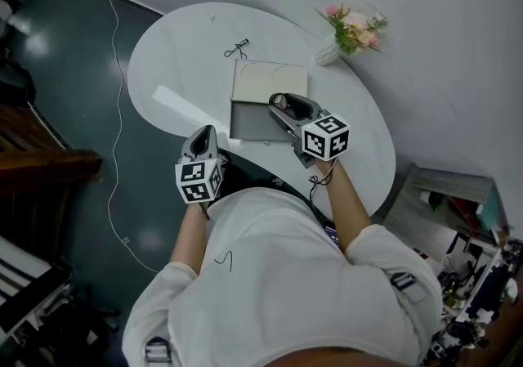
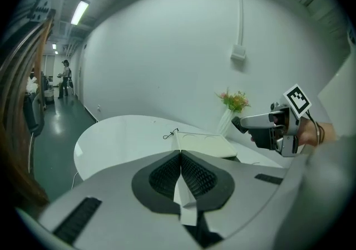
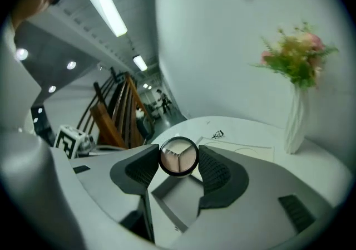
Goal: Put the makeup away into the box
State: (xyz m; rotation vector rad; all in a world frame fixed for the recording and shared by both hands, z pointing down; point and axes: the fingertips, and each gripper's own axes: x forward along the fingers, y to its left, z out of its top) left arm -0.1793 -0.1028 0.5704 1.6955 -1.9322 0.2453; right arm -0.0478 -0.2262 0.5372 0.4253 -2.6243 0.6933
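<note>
Your right gripper (image 1: 283, 104) is clamped on the round compact (image 3: 178, 157) and holds it just above the open grey box (image 1: 249, 122) on the tabletop (image 1: 180, 63). The box looks bare inside, so nothing seems stowed yet, and a small black item (image 1: 237, 49) lies beyond the lid. Being round, the compact has no long axis; it stands on edge, its three-part face turned back toward that gripper's camera, while your left gripper (image 2: 181, 179) is closed on nothing.

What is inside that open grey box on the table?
The box shows only bare grey floor where it is visible. The right tool holds a round compact over it, not in it, and hides the box's right edge in the head view.
</note>
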